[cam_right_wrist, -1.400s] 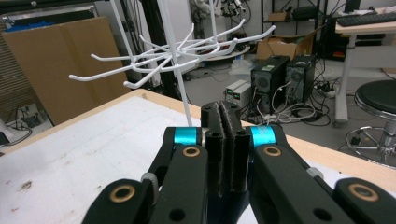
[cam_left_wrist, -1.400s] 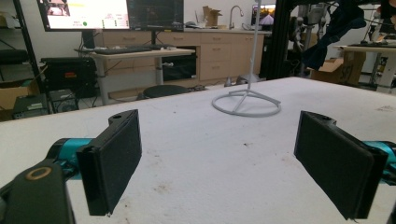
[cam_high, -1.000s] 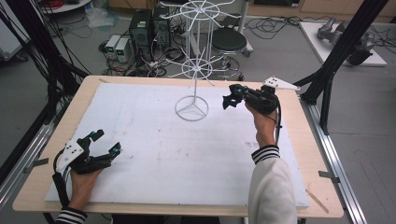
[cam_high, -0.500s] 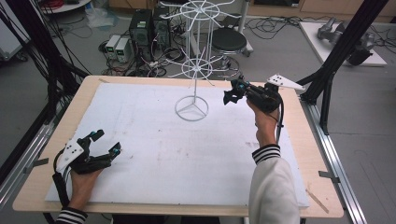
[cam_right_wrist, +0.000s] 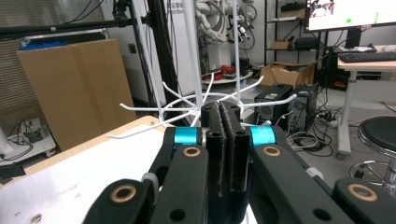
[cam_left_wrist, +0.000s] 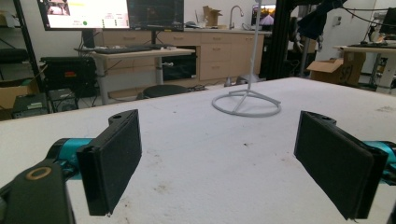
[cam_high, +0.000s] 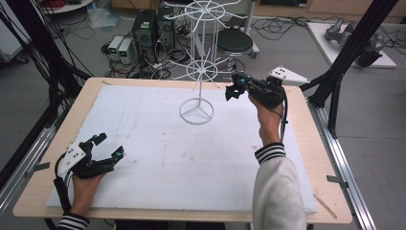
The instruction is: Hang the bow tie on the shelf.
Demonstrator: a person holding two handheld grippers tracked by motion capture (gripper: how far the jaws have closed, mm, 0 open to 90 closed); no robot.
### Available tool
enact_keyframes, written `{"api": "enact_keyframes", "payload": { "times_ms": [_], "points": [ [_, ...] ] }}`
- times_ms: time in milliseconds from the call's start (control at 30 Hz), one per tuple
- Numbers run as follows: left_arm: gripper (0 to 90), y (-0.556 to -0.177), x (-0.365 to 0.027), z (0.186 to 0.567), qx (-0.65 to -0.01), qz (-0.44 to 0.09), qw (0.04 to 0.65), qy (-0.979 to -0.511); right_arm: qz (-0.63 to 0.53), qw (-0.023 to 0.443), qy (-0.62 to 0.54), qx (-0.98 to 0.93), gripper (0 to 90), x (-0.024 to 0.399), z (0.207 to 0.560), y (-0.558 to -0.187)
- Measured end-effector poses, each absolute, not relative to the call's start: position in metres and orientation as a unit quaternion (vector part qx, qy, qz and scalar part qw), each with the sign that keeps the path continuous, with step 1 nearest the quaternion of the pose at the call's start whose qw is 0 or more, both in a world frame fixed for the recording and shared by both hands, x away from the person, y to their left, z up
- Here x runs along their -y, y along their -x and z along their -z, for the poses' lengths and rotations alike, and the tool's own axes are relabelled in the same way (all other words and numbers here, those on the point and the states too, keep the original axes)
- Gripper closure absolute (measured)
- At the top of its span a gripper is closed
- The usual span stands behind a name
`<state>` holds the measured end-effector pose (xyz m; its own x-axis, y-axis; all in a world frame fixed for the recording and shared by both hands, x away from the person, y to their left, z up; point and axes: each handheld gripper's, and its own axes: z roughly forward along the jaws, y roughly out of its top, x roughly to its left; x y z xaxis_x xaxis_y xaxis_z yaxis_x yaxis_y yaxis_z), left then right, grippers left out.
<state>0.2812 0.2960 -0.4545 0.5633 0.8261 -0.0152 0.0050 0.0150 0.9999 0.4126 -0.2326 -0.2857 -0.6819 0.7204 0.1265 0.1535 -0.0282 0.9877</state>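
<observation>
A white wire rack [cam_high: 197, 72] with spoked hook tiers stands on a ring base [cam_high: 196, 111] at the far middle of the white mat. My right gripper [cam_high: 231, 88] is held up in the air just right of the rack's lower tier, pointing at it, jaws pressed together with nothing between them. In the right gripper view the shut pads [cam_right_wrist: 224, 135] sit in front of the rack's hooked arms [cam_right_wrist: 187, 105]. My left gripper [cam_high: 108, 146] rests near the mat's front left corner, open and empty. The left gripper view shows both pads [cam_left_wrist: 112, 158] wide apart and the rack base [cam_left_wrist: 246, 102] far ahead.
The white mat [cam_high: 158, 158] covers most of the wooden table [cam_high: 316, 143]. A black frame post [cam_high: 344, 62] rises at the right rear corner. Computers and cables lie on the floor beyond the far edge. A grey plate [cam_high: 287, 75] tops the right gripper.
My right gripper has lifted slightly and edged toward the rack's lower tier. The left gripper has stayed where it was, still open.
</observation>
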Motion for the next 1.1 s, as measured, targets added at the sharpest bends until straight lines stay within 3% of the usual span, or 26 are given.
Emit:
{"api": "enact_keyframes", "payload": {
  "times_ms": [1100],
  "points": [
    [15.4,-0.282,-0.296,0.455,-0.335,-0.325,0.63,-0.62,-0.612,0.234,-0.33,-0.68,88.7,0.189,0.28,-0.424]
  ]
}}
